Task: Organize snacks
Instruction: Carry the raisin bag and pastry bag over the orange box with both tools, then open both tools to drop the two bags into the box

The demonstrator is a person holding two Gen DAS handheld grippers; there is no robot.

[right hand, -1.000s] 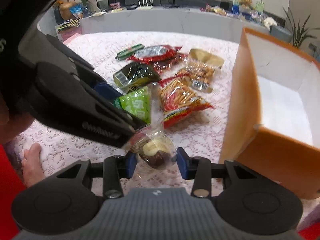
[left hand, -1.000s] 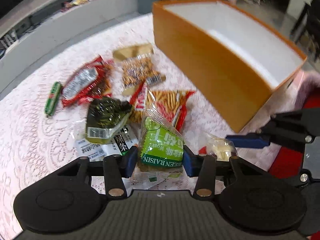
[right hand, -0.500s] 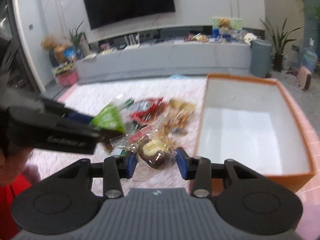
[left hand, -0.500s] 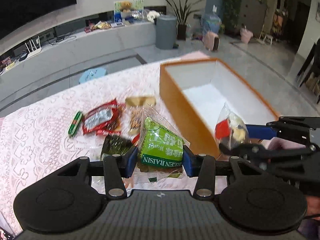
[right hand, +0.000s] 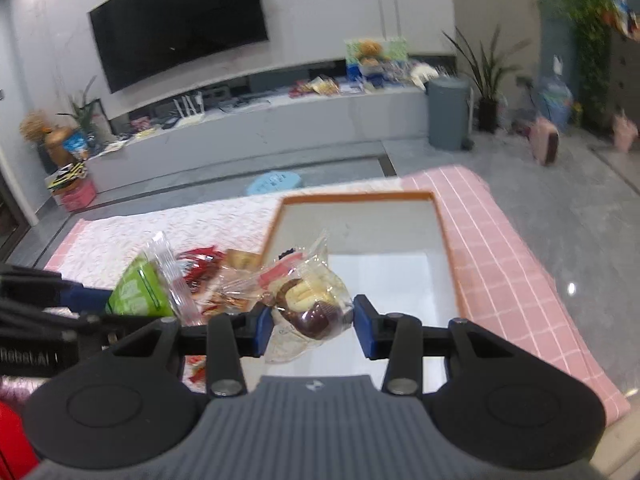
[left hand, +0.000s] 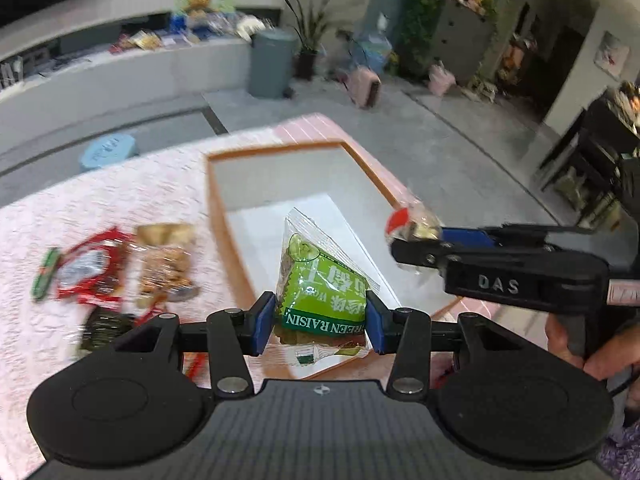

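Snacks, two light crinkly packets: left gripper (left hand: pixel 320 324) pinching raisin pack (left hand: pixel 324 292), right gripper (right hand: pixel 313 330) clamping pastry bag (right hand: pixel 308 300), hovering over box (right hand: pixel 448 248).

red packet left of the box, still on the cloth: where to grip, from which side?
Judging by the blurred left wrist view, the red packet lies flat on the cloth, with a green stick to its left and another bag to its right. Probably come from above and pinch across its near and far edges, where neighbours don't crowd the jaws.
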